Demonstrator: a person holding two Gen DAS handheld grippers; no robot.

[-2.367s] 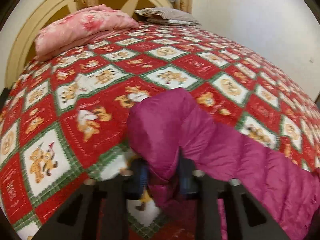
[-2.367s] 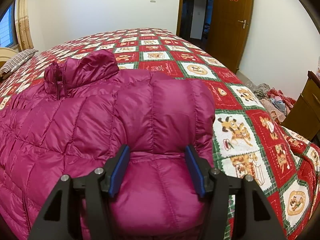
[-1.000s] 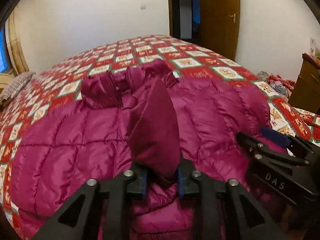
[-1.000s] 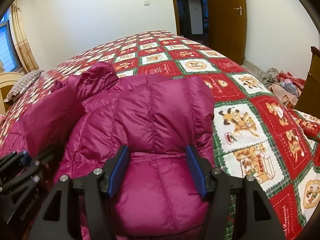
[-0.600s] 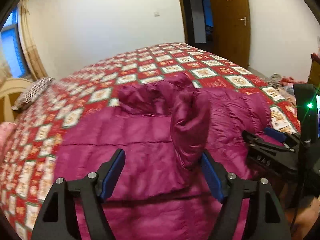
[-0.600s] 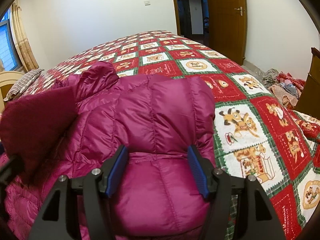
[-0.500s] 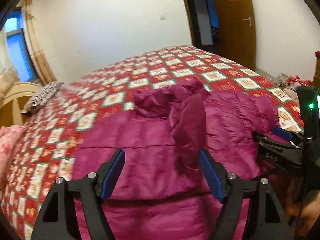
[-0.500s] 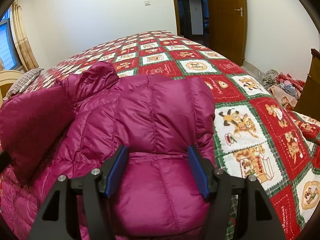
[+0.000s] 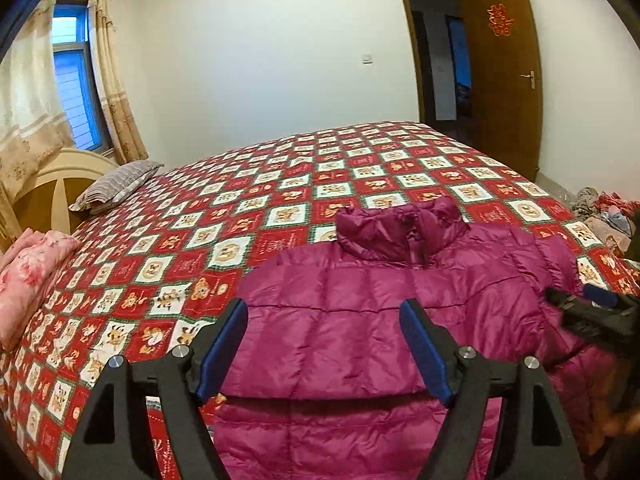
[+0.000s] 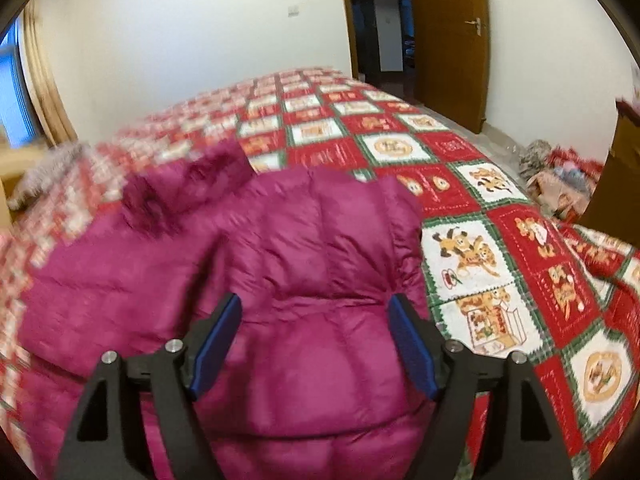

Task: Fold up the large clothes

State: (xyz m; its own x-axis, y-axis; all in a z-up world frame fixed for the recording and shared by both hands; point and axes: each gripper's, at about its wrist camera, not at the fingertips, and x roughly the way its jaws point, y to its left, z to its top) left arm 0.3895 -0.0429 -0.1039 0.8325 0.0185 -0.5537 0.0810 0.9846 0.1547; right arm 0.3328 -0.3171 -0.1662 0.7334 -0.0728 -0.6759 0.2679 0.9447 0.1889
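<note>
A magenta puffer jacket (image 9: 360,312) lies on the red checked bedspread (image 9: 240,200), collar (image 9: 400,232) toward the far wall. Its sleeve lies folded flat across the body. My left gripper (image 9: 324,314) hovers open above the jacket's near part, nothing between its blue pads. My right gripper (image 10: 315,306) shows in its own blurred view over the jacket's (image 10: 320,264) right folded side. Its jaws are opening, and the puffy fabric sits below and between them without being pinched. In the left wrist view the right gripper (image 9: 592,312) shows at the far right edge.
A folded pink quilt (image 9: 28,272) and a striped pillow (image 9: 116,184) lie by the headboard at left. A brown door (image 9: 504,72) stands open at the back right. Loose clothes (image 10: 560,176) are piled on the floor beside a wooden cabinet (image 10: 616,168).
My left gripper let go of the sleeve, which dropped flat onto the jacket, and it pulled back and up. My right gripper's jaws widened and it lifted a little.
</note>
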